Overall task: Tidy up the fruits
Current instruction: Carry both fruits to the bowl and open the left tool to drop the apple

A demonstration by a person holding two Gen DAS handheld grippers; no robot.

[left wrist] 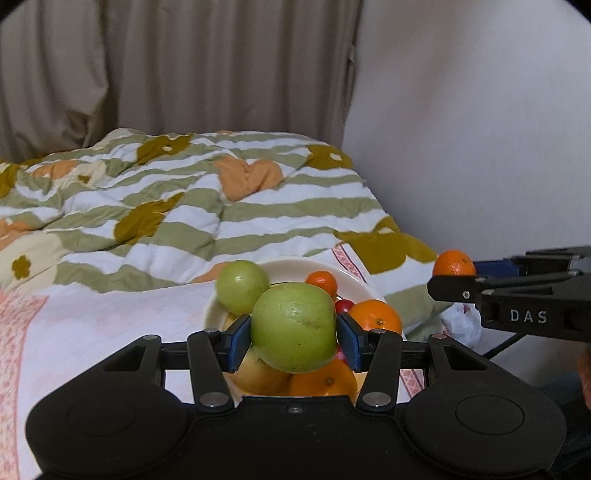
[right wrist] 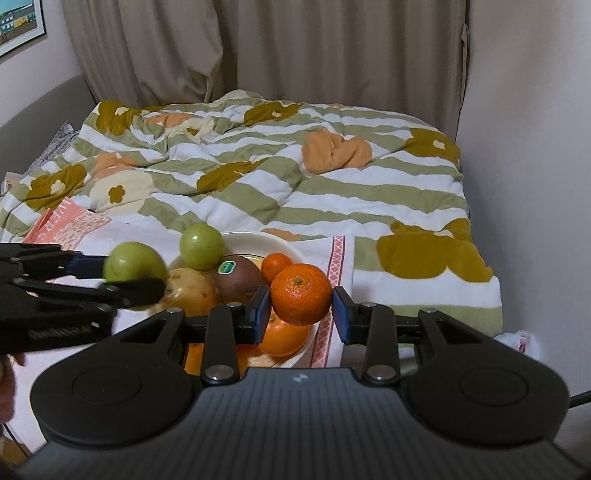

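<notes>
My left gripper (left wrist: 293,328) is clamped on a green apple (left wrist: 294,326) at lower centre of its view, held above the cream plate (left wrist: 284,264). The plate sits on a white cloth with pink trim (right wrist: 334,273) spread over a bed. In the right wrist view, going left to right on the plate: a yellowish apple (right wrist: 190,291), a second green apple (right wrist: 202,246), a kiwi with a green sticker (right wrist: 238,277), a small mandarin (right wrist: 276,265). My right gripper (right wrist: 301,310) pinches a mandarin (right wrist: 301,293) at frame centre, over the plate's right edge. Behind is a green-striped floral duvet (right wrist: 295,177); beige curtains (right wrist: 295,48) fill the top, a framed picture (right wrist: 18,26) sits upper left, and a white wall (right wrist: 535,129) is on the right.
</notes>
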